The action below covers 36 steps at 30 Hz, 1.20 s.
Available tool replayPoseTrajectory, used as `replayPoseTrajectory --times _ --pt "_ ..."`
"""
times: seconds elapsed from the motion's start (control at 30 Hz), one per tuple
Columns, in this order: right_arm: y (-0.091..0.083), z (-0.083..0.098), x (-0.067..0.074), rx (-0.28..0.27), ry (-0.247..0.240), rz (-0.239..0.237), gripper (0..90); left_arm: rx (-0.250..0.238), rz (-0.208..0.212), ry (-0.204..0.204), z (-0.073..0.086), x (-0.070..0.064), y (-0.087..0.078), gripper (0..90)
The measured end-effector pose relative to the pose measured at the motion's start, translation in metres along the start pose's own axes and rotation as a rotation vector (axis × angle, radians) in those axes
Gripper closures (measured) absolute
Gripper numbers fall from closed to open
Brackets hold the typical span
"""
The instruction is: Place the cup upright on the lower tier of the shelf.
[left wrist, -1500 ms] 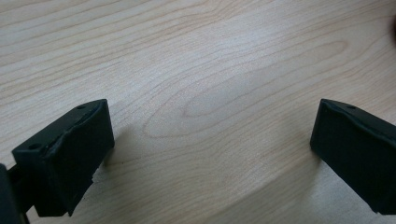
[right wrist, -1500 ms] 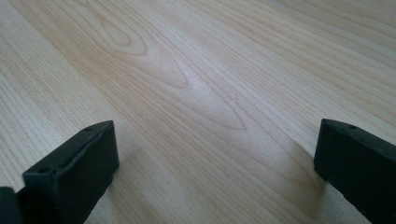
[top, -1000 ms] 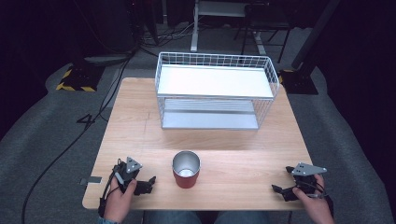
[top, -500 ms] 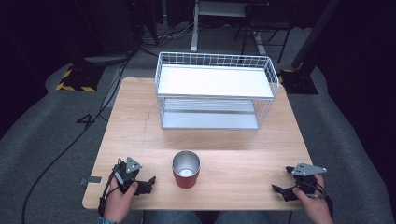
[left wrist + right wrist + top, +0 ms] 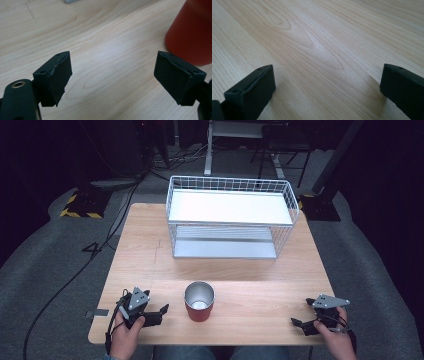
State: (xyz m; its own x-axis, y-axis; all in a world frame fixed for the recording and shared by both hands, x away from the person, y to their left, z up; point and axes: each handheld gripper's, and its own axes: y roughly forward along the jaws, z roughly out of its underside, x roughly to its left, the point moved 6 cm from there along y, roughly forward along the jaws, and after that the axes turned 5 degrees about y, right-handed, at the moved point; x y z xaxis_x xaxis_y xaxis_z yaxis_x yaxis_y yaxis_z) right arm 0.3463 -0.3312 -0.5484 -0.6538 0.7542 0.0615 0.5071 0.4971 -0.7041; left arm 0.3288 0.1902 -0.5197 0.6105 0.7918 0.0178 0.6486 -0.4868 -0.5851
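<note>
Hand-held gripper contact with the red cup [image 5: 199, 302] is not yet made, so the work looks barely begun. The cup stands upright near the worktop's [image 5: 250, 275] front edge. Just left of it, the left hand-held gripper [image 5: 161, 312] has just been closing, though its jaws stand apart over bare wood. The right hand-held gripper [image 5: 297, 324] rests released, far right. A wire rack [image 5: 230, 185] waits beyond.

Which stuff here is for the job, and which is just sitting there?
For the job: red cup.
Just sitting there: white wire rack at the back of the table, and the yellow-striped stand foot on the floor.
</note>
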Motion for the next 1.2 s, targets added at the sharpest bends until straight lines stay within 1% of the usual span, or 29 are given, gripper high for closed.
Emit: replayPoseTrajectory --times 0.03,0.07,0.1,0.13,0.23,0.33,0.37,0.4,0.43,0.47,0.5,0.6,0.63,0.67,0.7,0.77,0.8,0.87,0.9,0.93,0.97,1.03,1.2 --pt "0.0 0.0 0.0 0.0 0.001 -0.001 0.0 -0.022 0.008 -0.007 -0.002 -0.002 -0.001 15.5" --pt "0.0 0.0 0.0 0.0 0.001 -0.001 0.0 -0.041 0.016 0.008 -0.004 -0.002 -0.002 15.5" --pt "0.0 0.0 0.0 0.0 0.001 -0.001 0.0 -0.073 0.036 0.004 -0.007 -0.006 -0.005 15.4" --pt "0.0 0.0 0.0 0.0 0.001 -0.001 0.0 -0.073 0.036 0.004 -0.007 -0.006 -0.005 15.5" --pt "0.0 0.0 0.0 0.0 0.0 0.0 0.0 -0.109 0.059 0.009 -0.011 -0.01 -0.008 15.5" --pt "0.0 0.0 0.0 0.0 0.0 0.0 0.0 -0.119 0.071 0.006 -0.012 -0.014 -0.009 15.4" --pt "0.0 0.0 0.0 0.0 0.001 -0.001 0.0 -0.125 0.073 0.013 -0.011 -0.017 -0.01 15.4" --pt "0.0 0.0 0.0 0.0 0.001 -0.001 0.0 -0.125 0.073 0.013 -0.011 -0.017 -0.01 15.4" --pt "0.0 0.0 0.0 0.0 0.0 0.0 0.0 -0.132 0.078 0.017 -0.011 -0.02 -0.01 15.5" --pt "0.0 0.0 0.0 0.0 0.0 0.0 0.0 -0.132 0.078 0.017 -0.011 -0.02 -0.01 15.5" --pt "0.0 0.0 0.0 0.0 0.001 0.0 0.0 -0.14 0.092 0.015 -0.012 -0.025 -0.011 15.5" --pt "0.0 0.0 0.0 0.0 0.0 0.0 0.0 -0.15 0.098 0.021 -0.013 -0.03 -0.013 15.5" --pt "0.0 0.0 0.0 0.0 0.0 0.0 0.0 -0.15 0.098 0.021 -0.013 -0.03 -0.013 15.4" --pt "0.0 0.0 0.0 0.0 0.0 0.0 0.0 -0.157 0.106 0.019 -0.013 -0.035 -0.014 15.5" --pt "0.0 0.0 0.0 0.0 0.0 0.0 0.0 -0.157 0.106 0.019 -0.013 -0.035 -0.014 15.5" --pt "0.0 0.0 0.0 0.0 0.001 -0.001 0.0 -0.161 0.119 0.014 -0.013 -0.04 -0.014 15.4" --pt "0.0 0.0 0.0 0.0 0.001 -0.001 0.0 -0.167 0.127 0.018 -0.013 -0.045 -0.013 15.4" --pt "0.0 0.0 0.0 0.0 0.0 -0.001 0.0 -0.169 0.132 0.019 -0.013 -0.047 -0.012 15.4" --pt "0.0 0.0 0.0 0.0 0.001 0.0 0.0 -0.172 0.139 0.026 -0.013 -0.051 -0.012 15.4" --pt "0.0 0.0 0.0 0.0 0.001 0.0 0.0 -0.172 0.139 0.026 -0.013 -0.051 -0.012 15.4" --pt "0.0 0.0 0.0 0.0 0.0 0.0 0.0 -0.177 0.14 0.034 -0.013 -0.055 -0.011 15.4" --pt "0.0 0.0 0.0 0.0 0.0 0.0 0.0 -0.183 0.152 0.034 -0.014 -0.059 -0.01 15.4" --pt "0.0 0.0 0.0 0.0 0.0 0.0 0.0 -0.195 0.159 0.036 -0.015 -0.067 -0.007 15.4"
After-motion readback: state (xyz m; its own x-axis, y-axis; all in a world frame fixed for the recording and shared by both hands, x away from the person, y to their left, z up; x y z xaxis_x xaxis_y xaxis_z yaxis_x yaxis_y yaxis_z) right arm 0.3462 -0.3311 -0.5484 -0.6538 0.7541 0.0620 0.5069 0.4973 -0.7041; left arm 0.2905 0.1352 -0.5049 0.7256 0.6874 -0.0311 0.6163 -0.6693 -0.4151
